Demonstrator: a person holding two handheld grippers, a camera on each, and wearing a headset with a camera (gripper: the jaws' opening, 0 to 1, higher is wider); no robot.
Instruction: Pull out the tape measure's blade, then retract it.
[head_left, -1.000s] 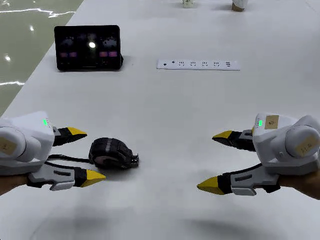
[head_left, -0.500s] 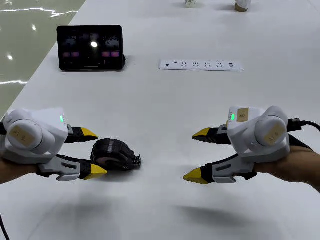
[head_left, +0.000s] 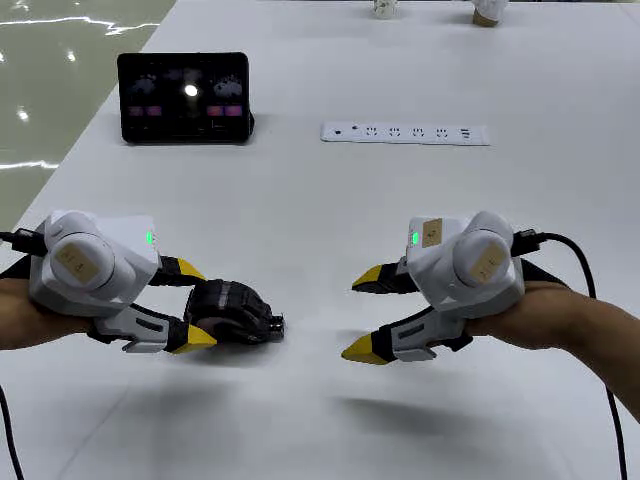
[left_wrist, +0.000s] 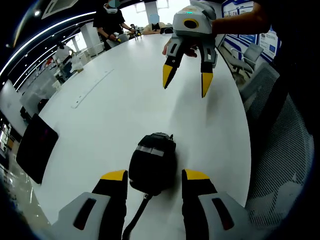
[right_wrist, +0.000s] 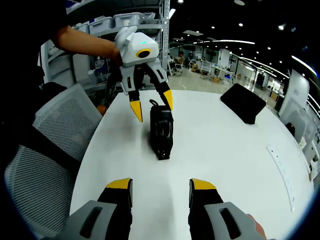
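One tape measure (head_left: 228, 312), one tablet (head_left: 184, 97), one power strip (head_left: 405, 133).

Your tape measure (head_left: 228, 312) is black with a grey band. Your left gripper (head_left: 195, 303) and right gripper (head_left: 354, 319) have white bodies, each with a green light, and black fingers (head_left: 372, 347) tipped yellow. The bench (head_left: 320, 200) is white, the tablet (head_left: 185, 97) black.

No text, label or number is legible anywhere.
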